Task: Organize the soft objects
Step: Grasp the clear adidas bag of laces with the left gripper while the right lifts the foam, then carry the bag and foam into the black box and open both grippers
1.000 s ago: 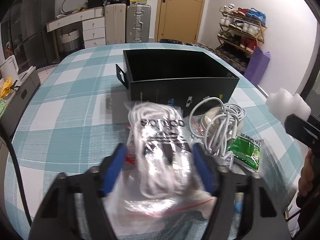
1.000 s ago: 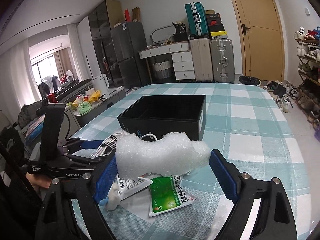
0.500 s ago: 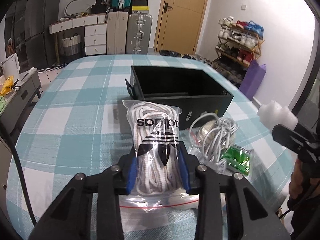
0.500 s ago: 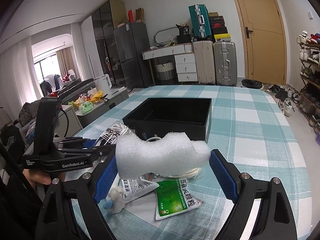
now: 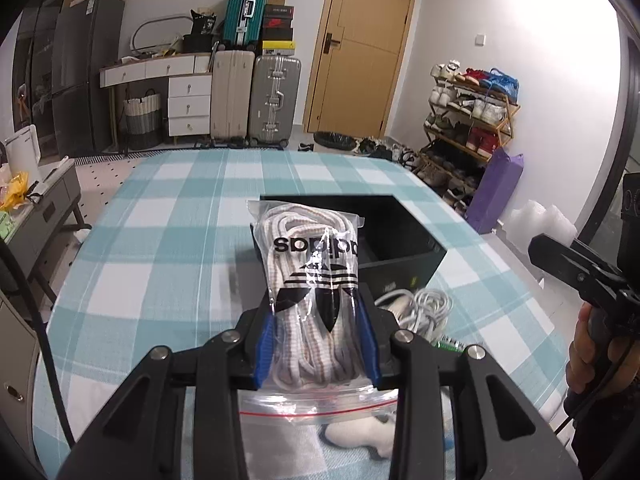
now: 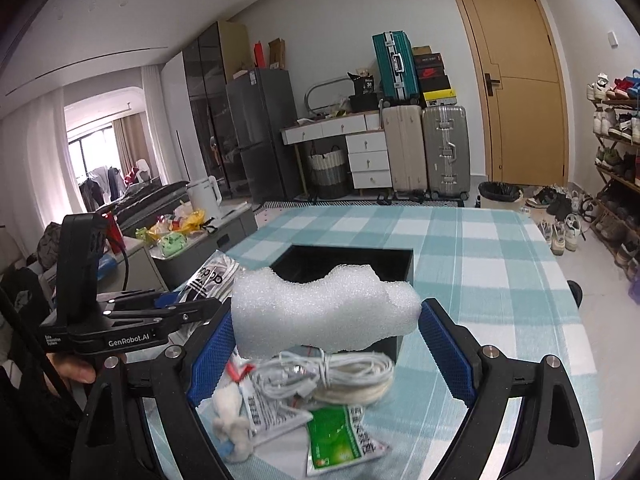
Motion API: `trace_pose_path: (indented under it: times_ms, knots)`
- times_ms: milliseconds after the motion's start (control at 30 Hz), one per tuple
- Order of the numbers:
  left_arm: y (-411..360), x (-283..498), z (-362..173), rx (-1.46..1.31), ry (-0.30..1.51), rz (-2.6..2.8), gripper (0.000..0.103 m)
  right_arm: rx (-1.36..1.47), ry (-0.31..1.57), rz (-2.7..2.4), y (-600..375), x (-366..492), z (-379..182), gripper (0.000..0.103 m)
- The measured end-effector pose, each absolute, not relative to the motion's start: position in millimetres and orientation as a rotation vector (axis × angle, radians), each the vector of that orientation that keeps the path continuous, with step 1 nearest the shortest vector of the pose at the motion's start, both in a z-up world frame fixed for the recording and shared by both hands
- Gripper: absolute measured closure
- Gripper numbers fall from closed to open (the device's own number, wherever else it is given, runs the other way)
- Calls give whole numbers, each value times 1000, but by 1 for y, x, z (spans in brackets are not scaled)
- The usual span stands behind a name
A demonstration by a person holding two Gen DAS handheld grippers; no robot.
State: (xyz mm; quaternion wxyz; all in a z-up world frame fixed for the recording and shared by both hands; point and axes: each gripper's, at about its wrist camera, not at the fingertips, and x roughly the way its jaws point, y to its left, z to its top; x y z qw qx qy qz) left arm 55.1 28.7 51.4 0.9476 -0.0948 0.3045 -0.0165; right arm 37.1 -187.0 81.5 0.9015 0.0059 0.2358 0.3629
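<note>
Two grippers are up over the table (image 5: 168, 216), and each one holds something soft. The left gripper (image 5: 318, 344) has its jaws squeezed narrow on a clear bag (image 5: 310, 276) full of white laces. The blue pads (image 5: 265, 346) press into both sides of the bag, and the bag sticks up and forward, off the table. Its zip end hangs down at 6 o'clock under the jaws.

The right gripper (image 6: 326, 354) has its jaws wide, with a lumpy white foam (image 6: 322, 310) piece stretched across from one pad to the other. The foam is in the air too.

The black box (image 6: 394, 266) sits open on the checked cloth at 12 o'clock from both grippers. From the left camera the bag covers its near left corner.

On the table just in front of the box, a white cable (image 6: 324, 378) lies in a coil. At 6 o'clock from the cable is a green packet (image 6: 342, 442). At 8 o'clock from the cable is a small fluffy white toy (image 6: 232, 432), beside a white printed packet (image 6: 266, 410).

A hand (image 5: 592, 350) holds the right gripper at 3 o'clock in the left camera.
</note>
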Motion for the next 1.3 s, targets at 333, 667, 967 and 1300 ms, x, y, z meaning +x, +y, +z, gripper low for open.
trace_pose_path:
  times_ms: [333,667,967,1300]
  knots:
    - [33,71,74,-207,564,-44,69,15,457,760,-184,55,108,13]
    - [32,95,85,-208,543,-63,69,-14,456,776,-170,71,112,13]
    - [29,123,77,-198,572,-56,69,-46,494,772,-155,94,99,13]
    - [21,155,56,-190,624,-63,68,-85,542,777,-137,124,73,13]
